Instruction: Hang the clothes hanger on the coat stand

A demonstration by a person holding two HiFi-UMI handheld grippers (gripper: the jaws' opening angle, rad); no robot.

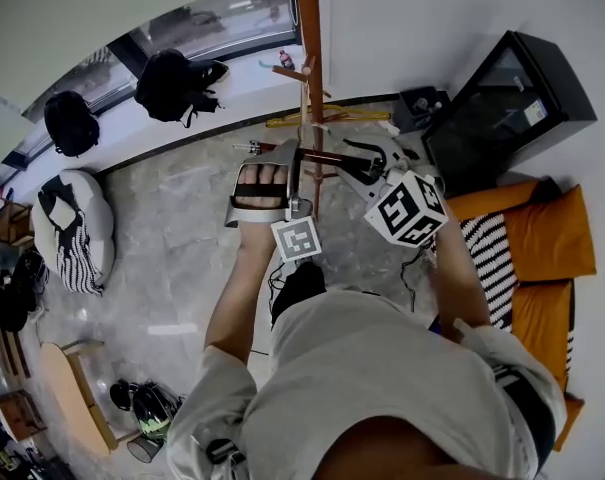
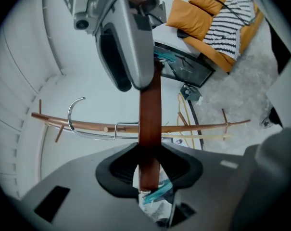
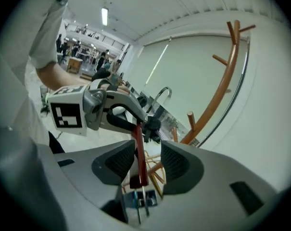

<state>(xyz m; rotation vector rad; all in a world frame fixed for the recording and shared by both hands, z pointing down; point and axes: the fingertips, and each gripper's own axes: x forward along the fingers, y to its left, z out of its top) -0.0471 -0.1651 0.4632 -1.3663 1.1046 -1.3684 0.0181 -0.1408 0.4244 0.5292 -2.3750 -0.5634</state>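
Note:
A dark red-brown wooden hanger (image 1: 327,155) is held level in front of the wooden coat stand (image 1: 308,28). My left gripper (image 2: 149,170) is shut on one end of its bar (image 2: 150,124). The hanger's metal hook (image 2: 77,115) sticks out sideways from the bar's middle, close to the stand's pole (image 2: 198,127). At the bar's other end, my right gripper (image 3: 145,160) is open. The bar (image 3: 138,150) lies between its pads, close to the left one and clear of the right pad (image 3: 176,160). An orange peg (image 3: 191,121) of the stand rises just beyond.
A black cabinet (image 1: 507,98) stands at the right of the stand, with an orange sofa and striped cushion (image 1: 542,233) nearer me. Yellow hangers (image 1: 312,118) lie at the stand's base. Backpacks (image 1: 172,83) sit on the window sill, and a white beanbag (image 1: 72,228) is at the left.

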